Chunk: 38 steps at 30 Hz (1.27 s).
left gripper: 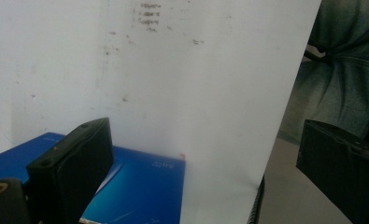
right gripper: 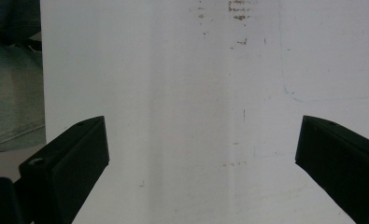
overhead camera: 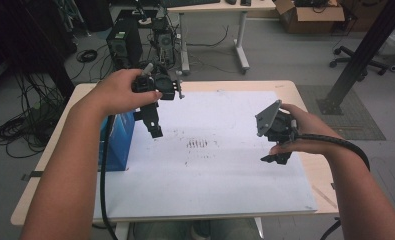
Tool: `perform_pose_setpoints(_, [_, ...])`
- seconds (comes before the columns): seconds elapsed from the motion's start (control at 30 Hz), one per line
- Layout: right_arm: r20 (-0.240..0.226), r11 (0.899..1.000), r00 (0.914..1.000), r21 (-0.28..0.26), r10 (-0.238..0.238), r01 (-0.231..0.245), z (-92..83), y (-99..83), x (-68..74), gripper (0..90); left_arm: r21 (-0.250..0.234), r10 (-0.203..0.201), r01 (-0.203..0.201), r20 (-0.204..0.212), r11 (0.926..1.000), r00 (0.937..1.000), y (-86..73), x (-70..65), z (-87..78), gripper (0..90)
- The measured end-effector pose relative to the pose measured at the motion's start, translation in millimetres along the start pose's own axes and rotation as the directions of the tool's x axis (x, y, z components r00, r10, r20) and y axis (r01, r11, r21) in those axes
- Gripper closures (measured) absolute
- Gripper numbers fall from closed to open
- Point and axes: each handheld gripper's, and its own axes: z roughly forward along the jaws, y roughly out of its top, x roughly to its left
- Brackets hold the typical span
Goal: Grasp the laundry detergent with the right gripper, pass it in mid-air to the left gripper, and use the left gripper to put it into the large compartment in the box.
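A person's left gripper [overhead camera: 155, 131], jaws spread wide and empty, is hovering beside the flat blue cardboard box [overhead camera: 119, 141] at the white board's [overhead camera: 210, 190] nine o'clock edge, apparently approaching; closing in comes next, while the right gripper [overhead camera: 276, 159] is waiting wide.

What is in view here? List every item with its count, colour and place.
blue box: 1, blue, left edge of the table, beside the white sheet
white sheet: 1, white with dark smudges, covers most of the tabletop
table: 1, light wood, centre
computer towers: 2, black, floor beyond the table
desk: 1, pale, background
cardboard box: 1, brown, top right
office chair base: 1, black, right background
left hand-held gripper: 1, black, over the sheet's left part, jaws wide apart
right hand-held gripper: 1, black, over the sheet's right part, jaws wide apart
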Motion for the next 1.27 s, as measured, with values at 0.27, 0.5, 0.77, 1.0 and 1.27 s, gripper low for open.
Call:
perform_pose_setpoints(0.27, [-0.002, 1.000, 1.0000, -0.001, 0.000, 0.000, 1.5, -0.9, -1.8, 2.7, 0.012, 0.011, -0.011, 0.003, 0.9999, 0.9999, 4.9, 0.8, 3.1, 4.4])
perform_pose_setpoints(0.5, [0.000, 1.000, 1.0000, -0.010, 0.003, -0.003, 1.5, -0.3, -3.1, 2.7, 0.009, 0.003, -0.003, 0.005, 1.0000, 1.0000, 5.5, 1.4, 3.4, 4.3])
perform_pose_setpoints(0.77, [-0.002, 1.000, 1.0000, -0.007, 0.000, 0.000, 2.3, 1.1, -3.4, 2.7, 0.007, 0.007, -0.007, 0.005, 0.9999, 1.0000, 6.5, 1.5, 4.0, 4.4])
perform_pose_setpoints(1.0, [0.001, 1.000, 1.0000, -0.008, -0.002, 0.002, 1.8, 0.9, -2.5, 2.7, 0.000, 0.003, -0.003, 0.009, 1.0000, 1.0000, 5.2, 2.5, 3.9, 4.5])
perform_pose_setpoints(1.27, [0.004, 1.000, 1.0000, -0.012, -0.005, 0.005, 1.1, 1.3, -1.6, 2.7, -0.003, 0.001, -0.001, 0.011, 1.0000, 0.9999, 5.0, 2.0, 4.3, 4.3])
